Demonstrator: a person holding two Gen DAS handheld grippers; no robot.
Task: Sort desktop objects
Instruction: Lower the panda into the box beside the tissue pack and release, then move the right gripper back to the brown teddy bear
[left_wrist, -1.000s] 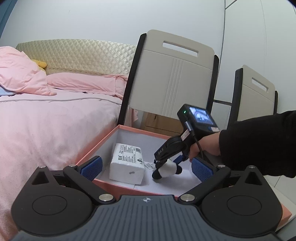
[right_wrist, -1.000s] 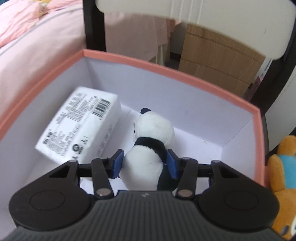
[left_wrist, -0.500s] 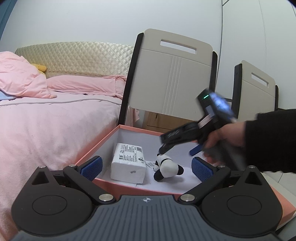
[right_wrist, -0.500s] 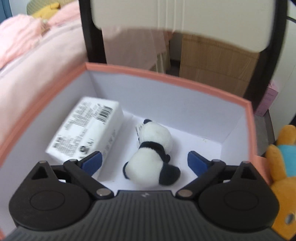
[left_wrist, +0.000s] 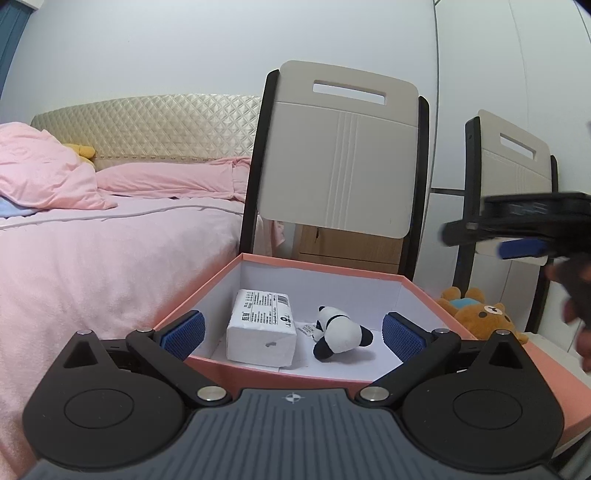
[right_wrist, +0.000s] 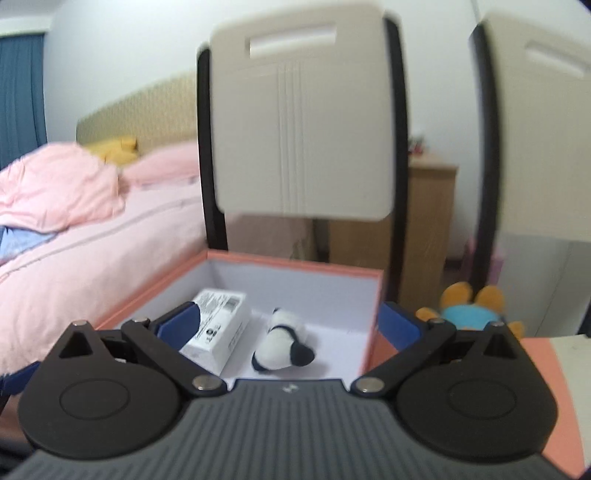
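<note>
Panda is lying in the box, freshly dropped.
Left view: my left tool (left_wrist: 291, 334) is hovering spread and empty; the panda (left_wrist: 341, 328) is resting beside the tissue pack (left_wrist: 263, 325) inside the box (left_wrist: 295, 373). Right view: my right tool (right_wrist: 288, 326) is still opening, nothing between its jaws, pulling away; the bear (right_wrist: 469, 308) is waiting outside.

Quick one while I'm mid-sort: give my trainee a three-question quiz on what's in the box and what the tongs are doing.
1. True or false: the panda plush lies inside the pink box.
2. Which item lies beside the panda: A) tissue pack, B) mug, C) book?
3. Fill in: the bear plush sits ______ the box.

Key:
1. True; the right tongs are opening, with nothing gripped.
2. A.
3. Outside, by the chair; the left tongs are open and empty too.
</note>
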